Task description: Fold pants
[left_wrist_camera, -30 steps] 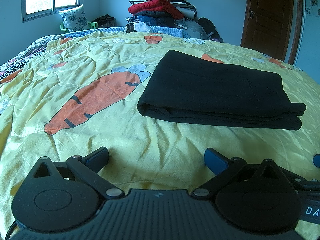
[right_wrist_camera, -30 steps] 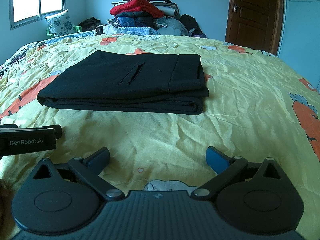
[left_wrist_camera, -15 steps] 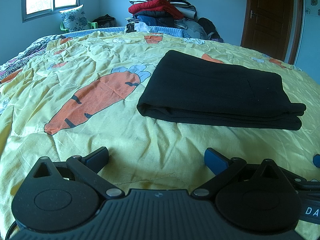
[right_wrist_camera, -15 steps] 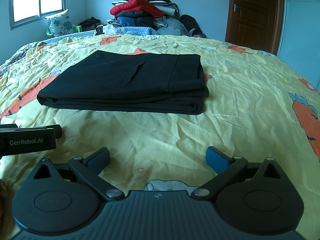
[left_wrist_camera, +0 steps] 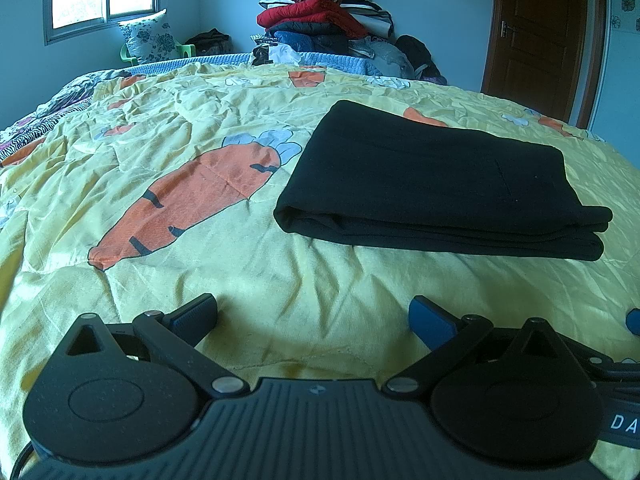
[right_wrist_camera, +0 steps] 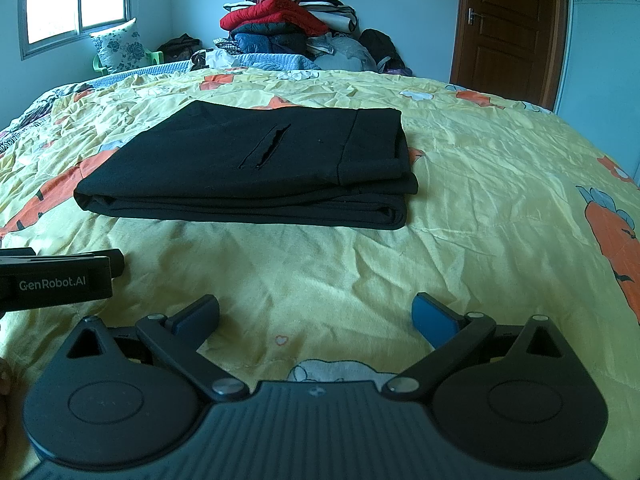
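Black pants [left_wrist_camera: 432,184] lie folded into a flat rectangle on the yellow carrot-print bedspread [left_wrist_camera: 200,240]; they also show in the right wrist view [right_wrist_camera: 256,168], with a pocket slit on top. My left gripper [left_wrist_camera: 314,316] is open and empty, low over the bedspread, short of the pants' near left corner. My right gripper [right_wrist_camera: 316,312] is open and empty, short of the pants' near edge. The left gripper's body [right_wrist_camera: 56,284] shows at the left edge of the right wrist view.
A pile of clothes [left_wrist_camera: 324,28] is stacked at the far end of the bed. A floral pillow [left_wrist_camera: 148,40] sits under the window. A brown door [right_wrist_camera: 512,28] stands at the far right. Bedspread stretches around the pants.
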